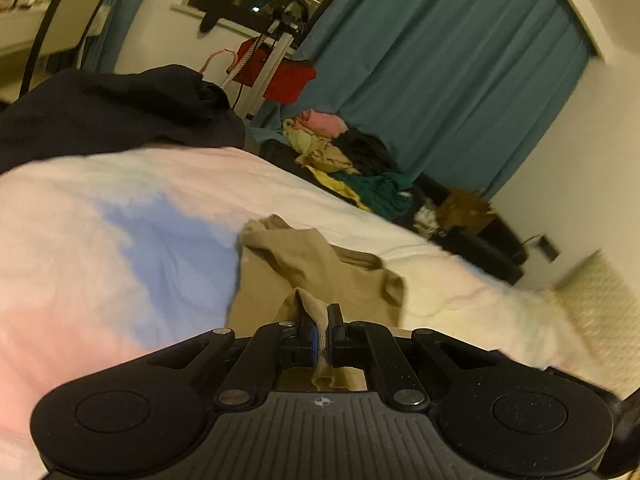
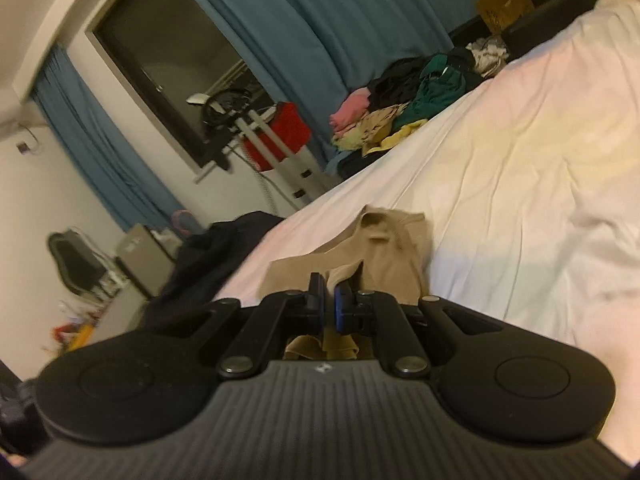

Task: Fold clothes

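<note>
A tan garment (image 1: 304, 268) lies bunched on the white bed sheet (image 1: 100, 208). My left gripper (image 1: 321, 312) is shut on a ribbed edge of the tan garment, which runs back between the jaws. In the right wrist view the same tan garment (image 2: 384, 256) lies on the sheet (image 2: 520, 168), and my right gripper (image 2: 329, 288) is shut on another edge of it. Both grippers hold the cloth just above the bed.
A dark garment (image 1: 112, 108) lies on the bed's far side. A pile of mixed clothes (image 1: 344, 156) sits on a dark couch by the teal curtain (image 1: 440, 60). A red bag (image 1: 288, 76) hangs on a white stand. A brown paper bag (image 2: 504, 0) stands by the couch.
</note>
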`<state>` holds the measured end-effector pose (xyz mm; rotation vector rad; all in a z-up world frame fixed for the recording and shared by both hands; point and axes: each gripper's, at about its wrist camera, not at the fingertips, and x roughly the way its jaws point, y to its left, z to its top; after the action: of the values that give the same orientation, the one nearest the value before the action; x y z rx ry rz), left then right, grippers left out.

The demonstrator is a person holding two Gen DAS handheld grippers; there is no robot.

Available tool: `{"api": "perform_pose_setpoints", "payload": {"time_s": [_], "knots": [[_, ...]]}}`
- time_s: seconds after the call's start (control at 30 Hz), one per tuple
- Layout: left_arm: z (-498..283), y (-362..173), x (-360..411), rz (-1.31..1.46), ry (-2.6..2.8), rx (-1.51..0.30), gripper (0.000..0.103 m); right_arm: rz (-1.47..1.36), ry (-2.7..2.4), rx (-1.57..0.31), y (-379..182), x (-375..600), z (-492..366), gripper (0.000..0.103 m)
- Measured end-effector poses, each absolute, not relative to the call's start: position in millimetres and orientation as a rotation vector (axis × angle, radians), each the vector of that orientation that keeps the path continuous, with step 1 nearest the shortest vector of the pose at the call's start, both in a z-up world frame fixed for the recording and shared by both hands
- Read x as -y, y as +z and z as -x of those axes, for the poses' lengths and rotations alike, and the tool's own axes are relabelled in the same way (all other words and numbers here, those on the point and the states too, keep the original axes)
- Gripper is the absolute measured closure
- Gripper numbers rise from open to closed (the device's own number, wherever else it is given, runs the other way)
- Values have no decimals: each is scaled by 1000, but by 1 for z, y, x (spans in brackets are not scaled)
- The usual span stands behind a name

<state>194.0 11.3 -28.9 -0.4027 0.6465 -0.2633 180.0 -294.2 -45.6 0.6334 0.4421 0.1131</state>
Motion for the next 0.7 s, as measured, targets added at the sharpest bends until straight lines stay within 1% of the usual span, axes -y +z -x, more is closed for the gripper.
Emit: {"api": "perform_pose_setpoints", "payload": {"time_s": [0.23, 0.33, 0.4, 0.5, 0.63, 0.7], "knots": [[-250, -100, 4, 282, -218, -717, 98, -493, 83, -504, -102, 283, -236, 95], [-271, -134, 10, 226, -204, -766, 98, -438, 67, -571, -135, 277, -257, 95], [-279, -147, 12, 206, -204, -786, 98, -419, 65, -615, -151, 273, -269, 94], [-281, -151, 15, 182, -202, -789, 98, -375, 70, -625, -158, 267, -274, 94], [-277, -149, 16, 169, -199, -780, 97, -357, 72, -627, -152, 265, -272, 94], [-272, -144, 17, 164, -195, -768, 95, -359, 69, -623, -147, 266, -268, 93]]}}
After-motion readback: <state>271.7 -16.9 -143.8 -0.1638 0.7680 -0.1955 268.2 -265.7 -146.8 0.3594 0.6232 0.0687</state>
